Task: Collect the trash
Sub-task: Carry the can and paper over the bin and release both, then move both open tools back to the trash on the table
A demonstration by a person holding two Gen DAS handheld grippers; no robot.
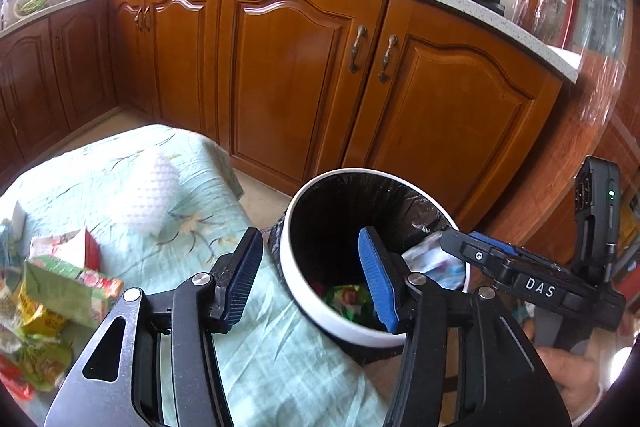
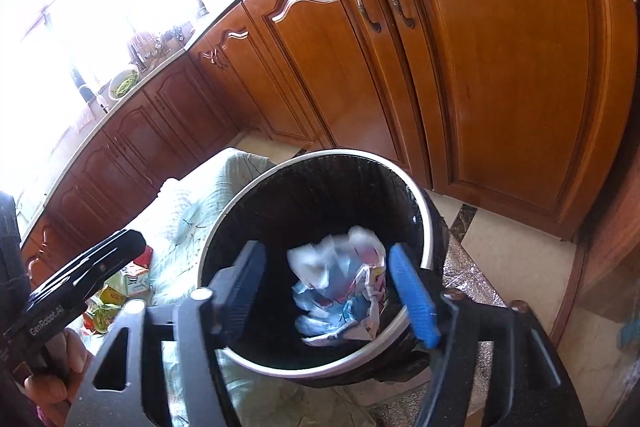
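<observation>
The right gripper (image 2: 326, 291) is spread wide and holds nothing; it is positioned above the trash bin (image 2: 427, 223), where a crumpled white-and-blue plastic bag (image 2: 340, 291) appears between its fingers, inside the bin's black liner. The left gripper (image 1: 310, 279) is likewise wide open and empty, straddling the bin rim. Green snack wrappers (image 1: 52, 291) lie on the cloth-covered table (image 1: 256, 347) beside the bin.

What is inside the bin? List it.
In the bin, over its black liner, lies a crumpled white-blue plastic wrapper; the left view also shows a green packet. Anything beneath them is hidden.
</observation>
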